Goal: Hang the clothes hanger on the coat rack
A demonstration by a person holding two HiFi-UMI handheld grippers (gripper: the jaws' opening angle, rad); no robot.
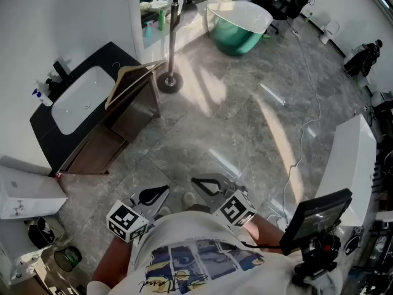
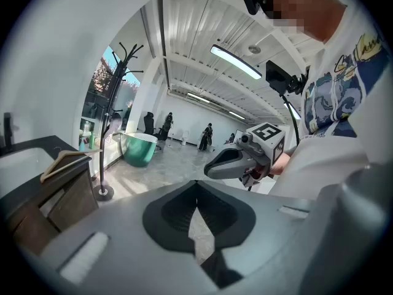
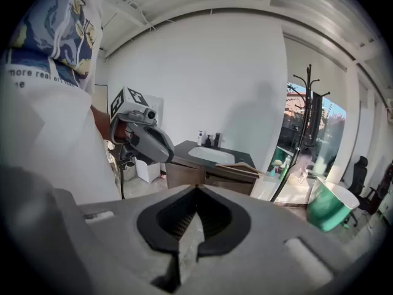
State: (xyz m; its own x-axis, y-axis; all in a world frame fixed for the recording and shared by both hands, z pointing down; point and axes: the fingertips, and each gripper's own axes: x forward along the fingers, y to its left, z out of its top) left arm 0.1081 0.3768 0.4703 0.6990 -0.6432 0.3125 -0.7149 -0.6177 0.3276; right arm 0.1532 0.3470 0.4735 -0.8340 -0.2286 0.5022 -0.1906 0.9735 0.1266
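The left gripper (image 1: pixel 164 190) and right gripper (image 1: pixel 196 181) each have their fingers closed together on nothing. The wooden clothes hanger (image 1: pixel 129 78) lies well apart from them, apparently propped against the dark counter (image 1: pixel 115 55), near the coat rack (image 1: pixel 172 35).

Head cam looks from above, steeply down on the floor (image 1: pixel 245 128). The left gripper (image 1: pixel 164 191) and right gripper (image 1: pixel 195 182) are close at its bottom edge. Each gripper cam sits just behind its own jaws (very near, wide-angle), faces out into the room, and sees the other gripper too. All 3 views share the coat rack (image 1: pixel 174 35), green tub (image 1: pixel 236 32) & sink cabinet (image 1: pixel 116 54).
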